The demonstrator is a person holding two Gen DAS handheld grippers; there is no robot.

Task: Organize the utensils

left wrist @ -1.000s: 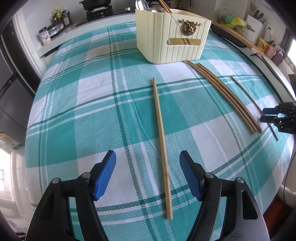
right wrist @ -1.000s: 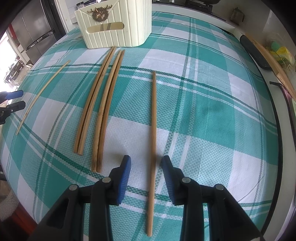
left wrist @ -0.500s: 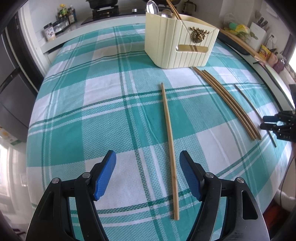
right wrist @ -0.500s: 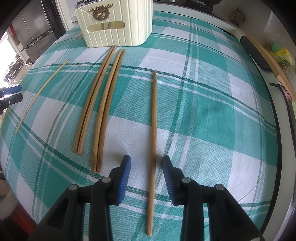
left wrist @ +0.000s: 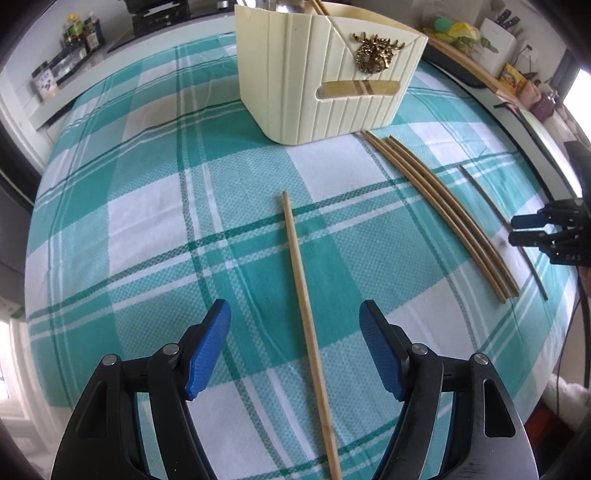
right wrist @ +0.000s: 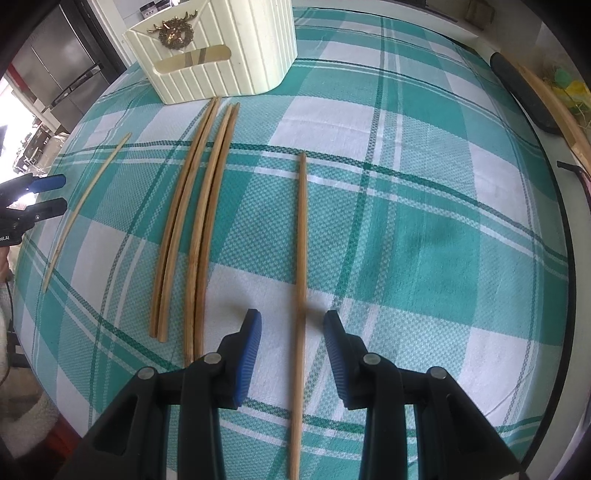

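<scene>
A single bamboo chopstick (left wrist: 295, 243) lies lengthwise on the green checked tablecloth (left wrist: 147, 206). My left gripper (left wrist: 295, 312) stands open astride it, pads apart from it. Another single chopstick (right wrist: 302, 221) runs between the fingers of my open right gripper (right wrist: 292, 317), untouched. Between them lie several darker chopsticks (right wrist: 195, 221) side by side. The one by my left gripper also shows as a pale chopstick (right wrist: 85, 199). The cream ribbed holder (left wrist: 295, 85) with a gold emblem stands at the far side with utensils in it. Each gripper shows in the other's view: right gripper (left wrist: 517, 230), left gripper (right wrist: 59, 192).
Beyond the table runs a counter with bottles (left wrist: 74, 33), and a knife block (left wrist: 498, 29) stands at the far right. A long black object (right wrist: 524, 96) and a wooden board (right wrist: 554, 107) lie along the right table edge. A steel fridge (right wrist: 55, 66) stands to the left.
Both grippers have moved forward towards the holder, which looks larger and nearer. The left one also shifted sideways, so its chopstick sits more centred between the fingers. Jaw openings look unchanged.
</scene>
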